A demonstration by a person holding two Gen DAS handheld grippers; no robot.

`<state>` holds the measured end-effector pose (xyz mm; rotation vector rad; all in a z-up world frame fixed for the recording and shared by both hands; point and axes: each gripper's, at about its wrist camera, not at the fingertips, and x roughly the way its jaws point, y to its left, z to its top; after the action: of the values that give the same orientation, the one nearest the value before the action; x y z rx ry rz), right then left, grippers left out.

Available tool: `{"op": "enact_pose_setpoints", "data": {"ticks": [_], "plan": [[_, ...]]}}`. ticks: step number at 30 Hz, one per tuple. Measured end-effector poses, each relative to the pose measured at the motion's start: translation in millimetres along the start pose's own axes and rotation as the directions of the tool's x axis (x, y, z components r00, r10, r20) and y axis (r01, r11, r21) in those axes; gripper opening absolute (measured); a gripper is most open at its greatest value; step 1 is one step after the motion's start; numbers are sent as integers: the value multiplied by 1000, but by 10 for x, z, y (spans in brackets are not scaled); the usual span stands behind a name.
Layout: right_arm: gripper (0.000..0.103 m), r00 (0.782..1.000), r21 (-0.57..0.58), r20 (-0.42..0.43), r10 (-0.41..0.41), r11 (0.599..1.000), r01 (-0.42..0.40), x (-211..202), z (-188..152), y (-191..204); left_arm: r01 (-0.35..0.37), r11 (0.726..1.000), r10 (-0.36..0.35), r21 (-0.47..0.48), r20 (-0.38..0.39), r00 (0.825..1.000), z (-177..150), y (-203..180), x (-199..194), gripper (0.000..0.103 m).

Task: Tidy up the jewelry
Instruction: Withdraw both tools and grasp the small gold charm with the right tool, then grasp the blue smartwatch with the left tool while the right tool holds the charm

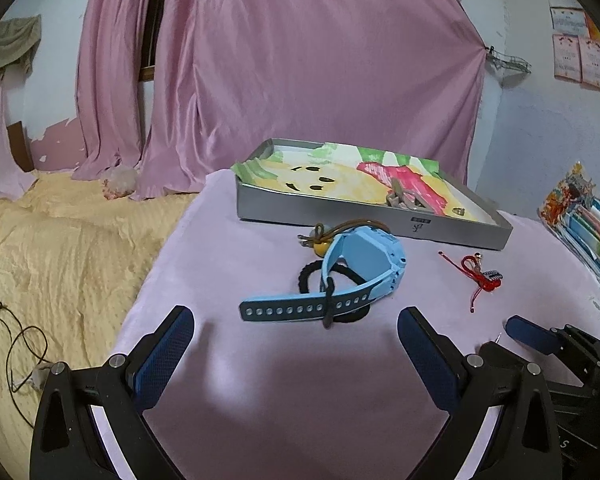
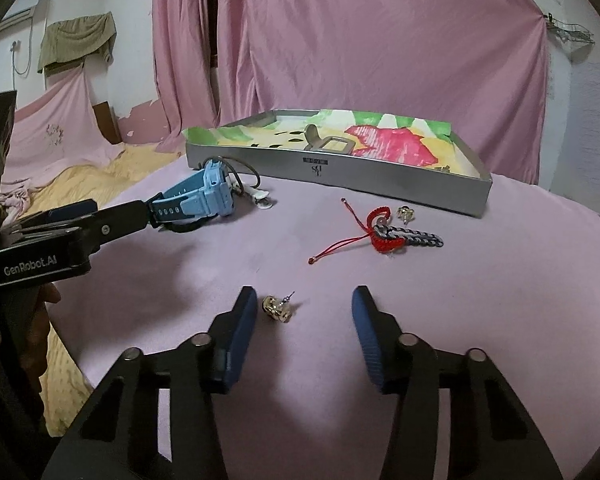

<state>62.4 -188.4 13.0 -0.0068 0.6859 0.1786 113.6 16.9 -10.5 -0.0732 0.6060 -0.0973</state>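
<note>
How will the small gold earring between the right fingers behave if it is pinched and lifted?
The gold earring looks tiny and rounded, so it may roll or slip aside as the right hand-held gripper closes. Its thin post probably bends easily. It is likely very light.

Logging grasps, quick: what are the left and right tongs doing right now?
Left tongs: open, holding nothing, blue watch lying ahead of them.
Right tongs: open, holding nothing, gold earring lying between the fingers.

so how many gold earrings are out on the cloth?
2. One earring lies between the right gripper's open jaws; the other earring sits beside the red cord bracelet, near the tray. More may be hidden.
</note>
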Motion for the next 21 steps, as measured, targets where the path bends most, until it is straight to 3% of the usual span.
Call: {"op": "enact_pose_setpoints", "data": {"ticks": [10, 17, 21], "plan": [[18, 1000, 17, -1, -10, 1000, 10, 27, 31, -76, 5, 999, -4, 42, -22, 1000, 130, -116, 116, 102], [14, 1000, 38, -6, 8, 999, -8, 65, 68, -127, 36, 996, -31, 83, -62, 998, 197, -139, 241, 102], [14, 1000, 40, -7, 14, 999, -13, 96, 85, -137, 60, 994, -52, 87, -95, 994, 194, -125, 288, 93]]}}
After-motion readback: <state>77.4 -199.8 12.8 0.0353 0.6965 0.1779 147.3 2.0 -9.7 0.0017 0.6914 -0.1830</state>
